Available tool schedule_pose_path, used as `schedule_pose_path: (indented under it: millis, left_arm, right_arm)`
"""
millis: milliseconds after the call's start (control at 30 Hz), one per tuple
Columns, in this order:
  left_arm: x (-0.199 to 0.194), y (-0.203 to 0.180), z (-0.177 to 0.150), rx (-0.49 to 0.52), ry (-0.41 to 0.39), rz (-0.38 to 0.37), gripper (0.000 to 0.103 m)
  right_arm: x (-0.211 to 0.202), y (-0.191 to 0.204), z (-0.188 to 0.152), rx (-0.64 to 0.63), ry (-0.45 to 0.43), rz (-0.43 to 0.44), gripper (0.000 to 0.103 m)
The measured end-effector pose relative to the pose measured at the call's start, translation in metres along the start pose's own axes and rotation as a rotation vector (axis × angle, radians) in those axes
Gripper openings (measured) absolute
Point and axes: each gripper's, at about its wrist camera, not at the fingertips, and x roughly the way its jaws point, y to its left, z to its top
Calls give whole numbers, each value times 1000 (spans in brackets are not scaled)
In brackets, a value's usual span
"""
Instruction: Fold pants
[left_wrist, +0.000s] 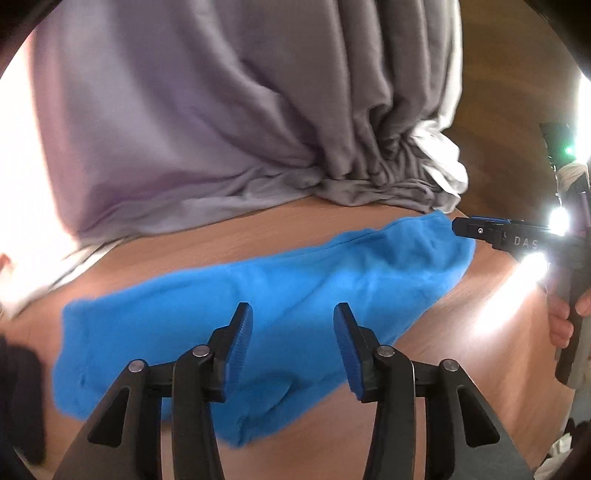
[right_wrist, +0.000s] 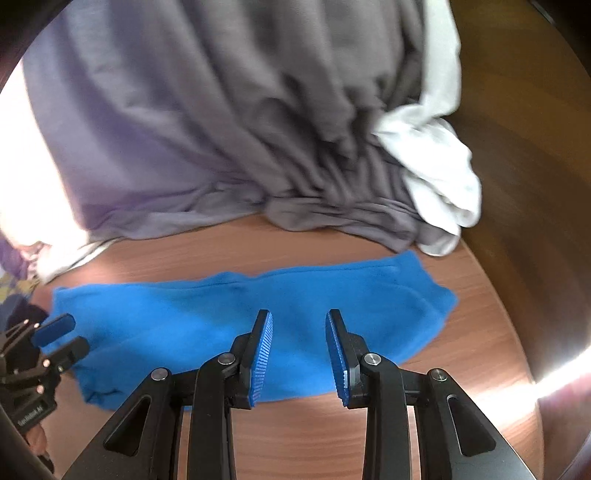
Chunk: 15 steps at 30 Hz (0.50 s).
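Both tools, left tool (left_wrist: 293, 341) and right tool (right_wrist: 299, 349), hover part-open, empty, above blue pants (right_wrist: 207, 317).

Bare wooden table (right_wrist: 303, 435) open in front of blue pants (right_wrist: 258, 314), narrow clear strip of table behind them, heaped grey cloth (right_wrist: 221, 129) and white cloth (right_wrist: 439, 173) blocking the far side, open table right of pants.

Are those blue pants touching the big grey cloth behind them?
Apart. The right wrist view shows bare wooden table between the blue pants and the grey cloth.
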Motion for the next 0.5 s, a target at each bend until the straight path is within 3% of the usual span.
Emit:
schedule_pose_path:
  millis: [100, 233, 500]
  left_arm:
    - [-14, 12, -19, -44, 1, 35, 45]
    - [-18, 19, -46, -31, 33, 97, 45]
    - [-4, 29, -78, -12, 92, 161, 45]
  right_arm:
    - [-7, 20, -4, -16, -4, 34, 40]
    - [-12, 46, -13, -59, 11, 72, 40]
    - [7, 77, -40, -110, 123, 123, 40]
